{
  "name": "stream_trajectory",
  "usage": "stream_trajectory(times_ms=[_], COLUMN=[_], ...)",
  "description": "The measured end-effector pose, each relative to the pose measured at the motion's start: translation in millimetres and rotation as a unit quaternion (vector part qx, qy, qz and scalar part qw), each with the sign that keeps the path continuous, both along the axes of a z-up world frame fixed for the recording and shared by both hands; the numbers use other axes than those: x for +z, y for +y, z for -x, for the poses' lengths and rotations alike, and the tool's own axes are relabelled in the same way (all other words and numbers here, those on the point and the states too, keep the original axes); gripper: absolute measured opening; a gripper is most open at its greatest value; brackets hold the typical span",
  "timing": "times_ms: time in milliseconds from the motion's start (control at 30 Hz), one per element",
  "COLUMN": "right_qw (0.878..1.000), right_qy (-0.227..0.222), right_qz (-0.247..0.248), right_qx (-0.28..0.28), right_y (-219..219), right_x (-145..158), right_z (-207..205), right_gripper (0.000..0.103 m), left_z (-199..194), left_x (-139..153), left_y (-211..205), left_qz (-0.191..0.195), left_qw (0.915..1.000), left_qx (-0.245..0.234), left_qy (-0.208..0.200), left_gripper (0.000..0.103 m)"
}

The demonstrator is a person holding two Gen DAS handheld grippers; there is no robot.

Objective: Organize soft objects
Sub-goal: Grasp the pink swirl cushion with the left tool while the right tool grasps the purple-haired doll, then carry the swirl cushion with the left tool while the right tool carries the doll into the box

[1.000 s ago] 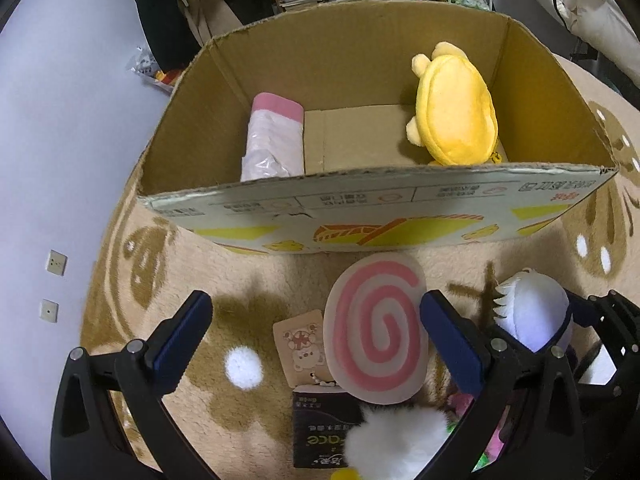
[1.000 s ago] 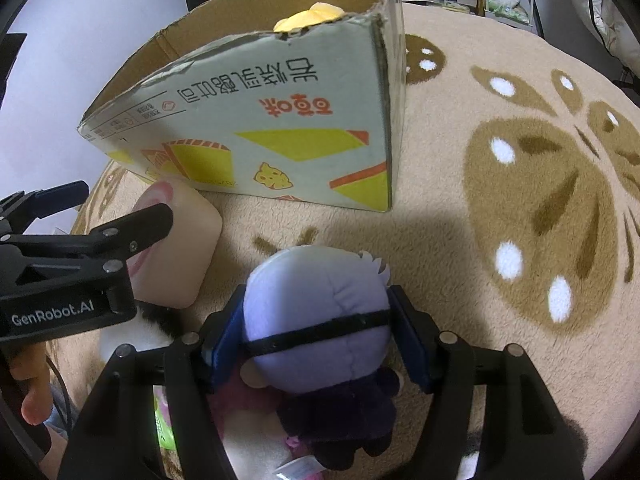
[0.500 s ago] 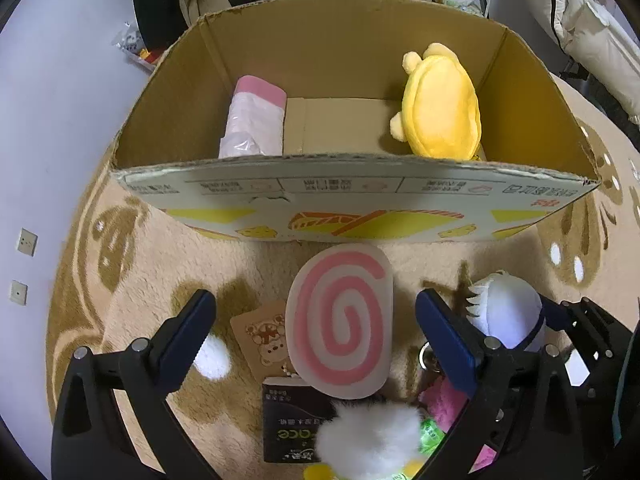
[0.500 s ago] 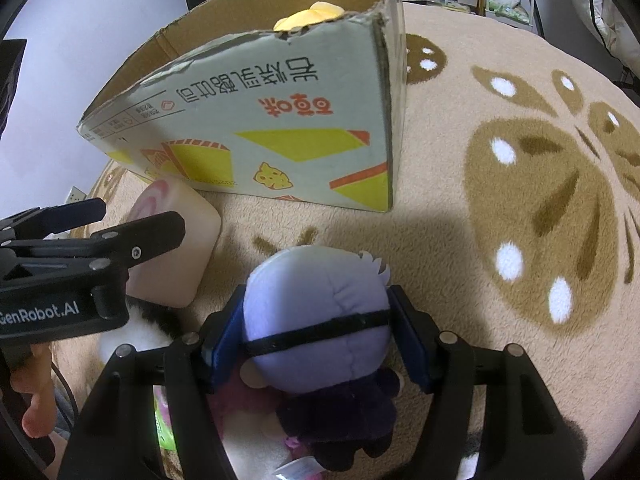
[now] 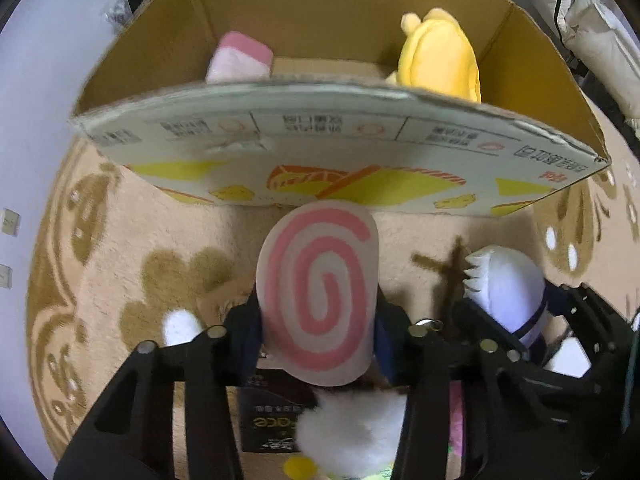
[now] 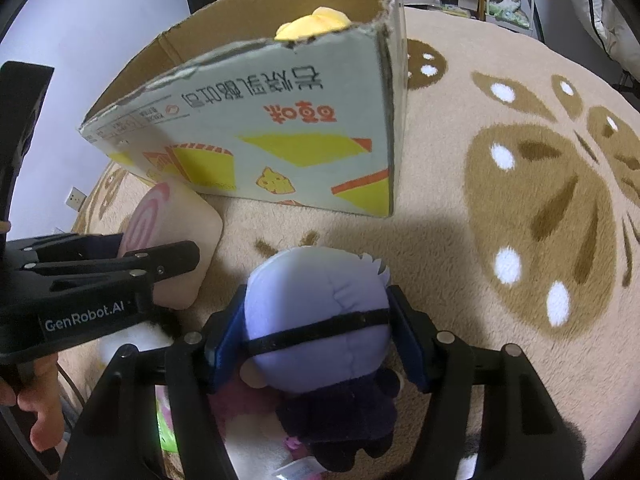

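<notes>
Two tools are at work, each on one plush. Nearest in the left wrist view, the left tool (image 5: 318,334) is closing its jaws on the lower half of the pink-swirl cushion (image 5: 318,300), pads pressed to its flanks. The cushion looks light, thick and squashy, so it should give under the pads; a hold across its narrow middle, as here, seems the safest place. Just right of it, the right tool (image 6: 320,338) clasps the pale-headed doll (image 6: 320,312) at the sides of its round head, its dark body hanging nearer the camera. Both lie on the tan rug (image 6: 500,240). Farther off stands the cardboard box (image 5: 320,144), already holding a yellow plush (image 5: 440,60) and a pink-topped soft pack (image 5: 240,58).
</notes>
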State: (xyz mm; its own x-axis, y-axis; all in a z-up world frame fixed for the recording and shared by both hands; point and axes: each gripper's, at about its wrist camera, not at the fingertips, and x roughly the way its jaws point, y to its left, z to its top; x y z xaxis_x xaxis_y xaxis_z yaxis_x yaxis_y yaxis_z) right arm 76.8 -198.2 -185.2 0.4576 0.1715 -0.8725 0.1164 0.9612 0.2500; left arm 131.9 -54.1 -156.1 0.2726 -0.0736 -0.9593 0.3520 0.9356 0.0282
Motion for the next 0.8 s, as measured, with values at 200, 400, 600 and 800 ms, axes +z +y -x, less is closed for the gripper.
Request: stream_trajectory(times_ms=[200, 400, 600, 800], right_qw=[0.999, 0.997, 0.992, 0.987], right_qy=[-0.040, -0.082, -0.121, -0.155], right_qz=[0.002, 0.011, 0.016, 0.025], right_qx=[0.002, 0.008, 0.014, 0.019], right_y=[3.1, 10.4, 13.2, 20.6], right_x=[17.7, 41.8, 66.2, 88.9], right_z=[-2.3, 3.0, 12.5, 18.2], right_gripper=[0.068, 0.067, 0.067, 0.067], left_z=[4.0, 7.5, 14.2, 22.6], left_x=[20.8, 45.8, 66.8, 91.0], left_y=[18.3, 37.2, 54.0, 61.5], left_qz=[0.010, 0.017, 0.024, 0.037], left_qw=[0.9988, 0.9946, 0.9889, 0.9823], left_qx=[0.030, 0.064, 0.089, 0.098], left_qy=[-0.037, -0.080, -0.116, -0.156], left_gripper=[0.034, 0.027, 0.026, 0.026])
